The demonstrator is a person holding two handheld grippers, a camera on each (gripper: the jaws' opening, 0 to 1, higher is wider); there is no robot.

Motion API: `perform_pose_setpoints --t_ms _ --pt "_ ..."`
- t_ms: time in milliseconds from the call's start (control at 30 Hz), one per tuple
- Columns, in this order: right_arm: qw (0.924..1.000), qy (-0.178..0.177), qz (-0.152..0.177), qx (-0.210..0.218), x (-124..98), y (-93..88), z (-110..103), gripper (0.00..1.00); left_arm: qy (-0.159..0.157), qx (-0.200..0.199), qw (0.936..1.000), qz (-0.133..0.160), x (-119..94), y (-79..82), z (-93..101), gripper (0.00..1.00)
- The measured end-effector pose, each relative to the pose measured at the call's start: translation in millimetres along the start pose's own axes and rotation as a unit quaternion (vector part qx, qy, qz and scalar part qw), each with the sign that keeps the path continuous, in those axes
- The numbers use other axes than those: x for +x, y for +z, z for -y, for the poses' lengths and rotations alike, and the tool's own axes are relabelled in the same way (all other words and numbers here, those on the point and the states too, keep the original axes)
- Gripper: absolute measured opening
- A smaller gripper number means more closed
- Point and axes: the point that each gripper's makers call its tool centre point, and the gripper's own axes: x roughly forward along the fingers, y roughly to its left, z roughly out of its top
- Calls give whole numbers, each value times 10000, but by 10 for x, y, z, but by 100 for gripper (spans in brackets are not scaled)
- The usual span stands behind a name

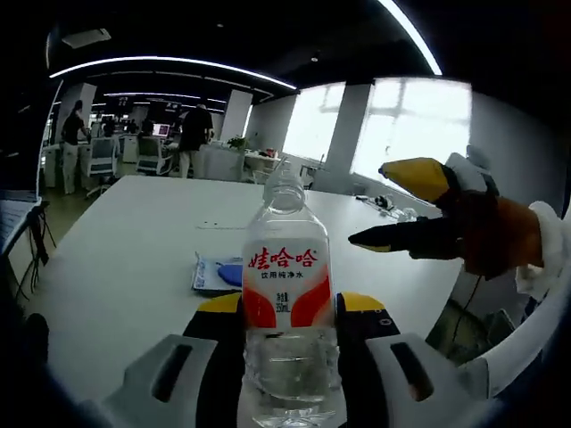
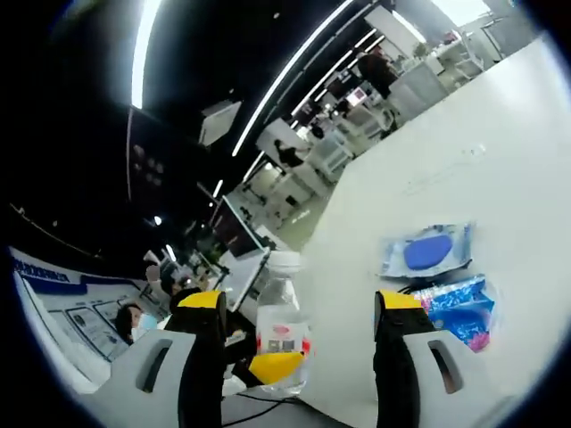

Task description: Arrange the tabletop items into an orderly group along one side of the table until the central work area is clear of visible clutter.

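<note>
A clear water bottle (image 1: pixel 287 294) with a red-and-white label stands upright between my left gripper's (image 1: pixel 290 305) yellow-tipped jaws, which are shut on its lower body. The right gripper (image 1: pixel 370 203) comes in from the right, above the table, jaws apart and holding nothing. In the right gripper view the bottle (image 2: pixel 281 325) is off the table's edge, a yellow jaw tip of the left gripper (image 2: pixel 277 366) pressed to it. My right gripper (image 2: pixel 299 299) is open. A blue-and-white packet (image 1: pixel 219 272) lies flat on the white table (image 1: pixel 125 259).
On the table (image 2: pixel 500 152) the blue-and-white packet (image 2: pixel 428 250) has a bright blue wrapped pack (image 2: pixel 459 308) beside it. Small items and cables (image 1: pixel 388 205) sit at the table's far right. People (image 1: pixel 190 134) stand among desks and chairs (image 1: pixel 103 160) in the office behind.
</note>
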Motion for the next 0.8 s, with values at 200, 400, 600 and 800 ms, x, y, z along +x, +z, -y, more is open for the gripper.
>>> perform_pose_setpoints --t_ms 200,400,600,800 --pt "9998 157 -94 -47 175 -27 -140 66 -54 116 9999 81 -62 43 73 39" --pt "9996 223 -168 -80 300 -43 -223 64 -79 304 9994 159 -117 81 91 39" --pt "9994 283 -162 -76 410 -14 -280 62 -47 312 9993 188 -166 74 69 39" --pt "9976 512 -325 -324 538 -112 -412 45 -79 392 9990 207 -223 77 68 39"
